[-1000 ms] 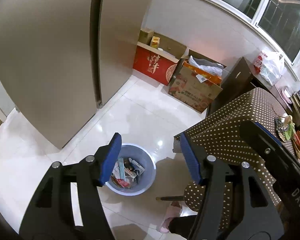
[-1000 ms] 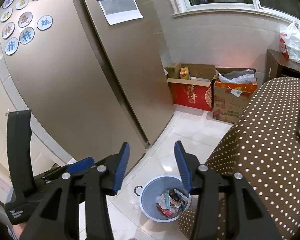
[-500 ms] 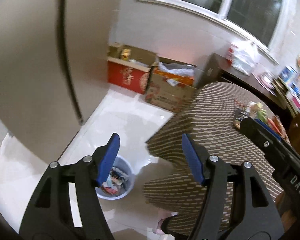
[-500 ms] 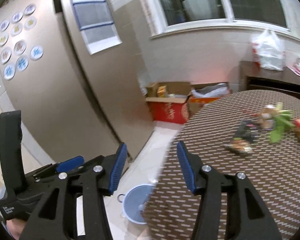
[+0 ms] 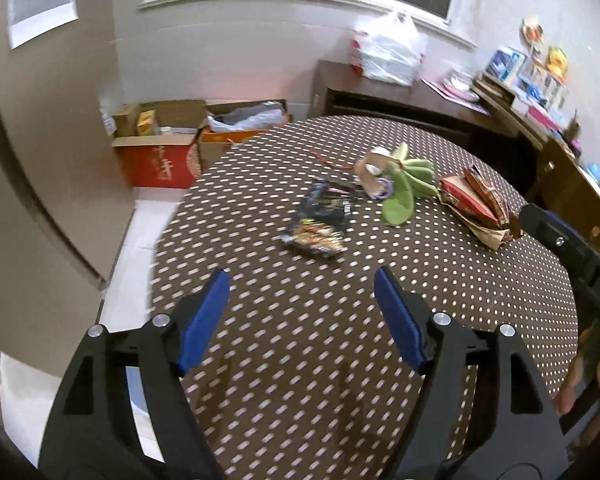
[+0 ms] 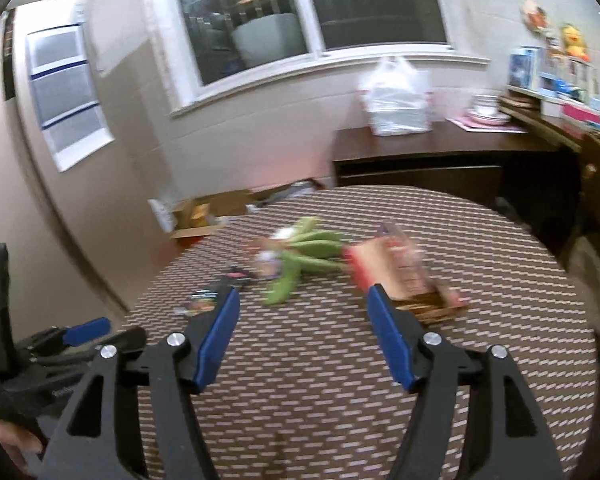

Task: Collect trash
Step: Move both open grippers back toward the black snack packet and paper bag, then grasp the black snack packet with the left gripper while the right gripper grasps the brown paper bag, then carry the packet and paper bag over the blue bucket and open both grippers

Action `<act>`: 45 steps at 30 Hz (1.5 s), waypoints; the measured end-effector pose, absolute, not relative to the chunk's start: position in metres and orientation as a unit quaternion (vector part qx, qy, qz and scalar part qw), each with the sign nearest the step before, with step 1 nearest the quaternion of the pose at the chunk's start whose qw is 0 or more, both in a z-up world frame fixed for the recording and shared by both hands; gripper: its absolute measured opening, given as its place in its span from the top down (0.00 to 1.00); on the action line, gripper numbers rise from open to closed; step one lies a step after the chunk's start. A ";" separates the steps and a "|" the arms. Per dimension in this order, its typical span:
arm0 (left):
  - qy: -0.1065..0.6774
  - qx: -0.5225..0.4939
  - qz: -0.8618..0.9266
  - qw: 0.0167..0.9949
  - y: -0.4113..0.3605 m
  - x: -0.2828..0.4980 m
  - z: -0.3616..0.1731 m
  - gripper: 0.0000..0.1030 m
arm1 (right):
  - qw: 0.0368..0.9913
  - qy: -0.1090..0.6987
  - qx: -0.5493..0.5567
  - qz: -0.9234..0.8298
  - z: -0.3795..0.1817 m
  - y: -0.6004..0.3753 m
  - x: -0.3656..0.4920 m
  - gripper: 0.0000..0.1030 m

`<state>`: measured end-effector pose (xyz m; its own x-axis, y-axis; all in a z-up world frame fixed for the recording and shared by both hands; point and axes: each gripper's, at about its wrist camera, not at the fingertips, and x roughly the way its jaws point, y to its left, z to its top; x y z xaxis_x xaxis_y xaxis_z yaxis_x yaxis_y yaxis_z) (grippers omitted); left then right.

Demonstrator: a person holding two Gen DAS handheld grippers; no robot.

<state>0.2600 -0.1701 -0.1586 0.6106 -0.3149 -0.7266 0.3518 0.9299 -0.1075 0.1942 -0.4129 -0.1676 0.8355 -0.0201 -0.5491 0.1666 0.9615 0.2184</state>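
Presently both tools hang above the near edge of the round polka-dot table [image 5: 340, 360]; the left gripper [image 5: 302, 300] stands with jaws spread wide and nothing between them; the right gripper [image 6: 302, 320] likewise, spread and empty.

Trash lies toward the table's centre and far-right part, apart from both tools: one dark snack wrapper [image 5: 320, 220] nearest the left edge; one cardboard tape core [image 5: 374, 178] touching one bunch of green peels [image 5: 406, 188]; one crumpled red-and-brown paper packet [image 5: 476, 204] toward the right edge. Count: four pieces, two grippers, one table. No bin appears in either view.

Risks, as judged: the wrapper lies flat on cloth, so closing low may pinch the tablecloth and drag it, shifting everything; the limp peels may slip or come apart if gripped at one strand; the core, touching the peels, may roll off if nudged; both views are motion-blurred, so aim may be uncertain.
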 end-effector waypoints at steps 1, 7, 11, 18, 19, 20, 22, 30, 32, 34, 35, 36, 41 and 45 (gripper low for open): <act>0.402 0.027 -0.186 0.896 -0.176 0.264 -0.161 0.28 | 0.948 0.284 0.129 -0.056 -0.170 -0.419 0.194 0.36; 0.411 0.057 -0.190 0.890 -0.208 0.292 -0.174 0.28 | 0.939 0.302 0.138 -0.089 -0.187 -0.464 0.208 0.35; 0.424 0.072 -0.185 0.884 -0.217 0.313 -0.186 0.28 | 0.934 0.315 0.140 -0.090 -0.195 -0.475 0.230 0.35; 0.442 0.074 -0.192 0.873 -0.224 0.342 -0.203 0.28 | 0.925 0.330 0.167 -0.082 -0.208 -0.489 0.257 0.35; 0.446 0.073 -0.194 0.871 -0.226 0.345 -0.205 0.28 | 0.924 0.333 0.171 -0.082 -0.210 -0.490 0.260 0.35; 0.448 0.072 -0.193 0.870 -0.227 0.347 -0.207 0.28 | 0.922 0.336 0.175 -0.080 -0.212 -0.492 0.263 0.35; 0.451 0.073 -0.197 0.868 -0.229 0.351 -0.211 0.28 | 0.919 0.341 0.181 -0.080 -0.215 -0.493 0.268 0.35; 0.441 0.087 -0.195 0.872 -0.231 0.355 -0.209 0.58 | 0.915 0.352 0.187 -0.069 -0.223 -0.493 0.274 0.66; 0.440 0.070 -0.199 0.873 -0.225 0.355 -0.207 0.66 | 0.916 0.349 0.185 -0.068 -0.219 -0.490 0.271 0.72; 0.436 0.057 -0.210 0.873 -0.222 0.352 -0.202 0.86 | 0.920 0.344 0.177 -0.066 -0.214 -0.484 0.266 0.76; 0.441 0.049 -0.218 0.869 -0.220 0.351 -0.201 0.89 | 0.921 0.342 0.176 -0.062 -0.210 -0.480 0.262 0.76; 0.441 0.049 -0.220 0.869 -0.219 0.349 -0.200 0.91 | 0.922 0.341 0.174 -0.061 -0.208 -0.477 0.260 0.76; 0.442 0.025 -0.224 0.868 -0.203 0.336 -0.196 0.94 | 0.931 0.324 0.163 -0.046 -0.191 -0.455 0.242 0.77; 0.433 -0.001 -0.224 0.873 -0.182 0.321 -0.189 0.95 | 0.936 0.316 0.155 -0.021 -0.178 -0.429 0.233 0.77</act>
<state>0.3205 -0.1824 -0.1890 0.5243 -0.3924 -0.7557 0.3905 0.8995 -0.1961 0.2325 -0.4285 -0.1775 0.7992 0.0588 -0.5982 0.1378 0.9508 0.2775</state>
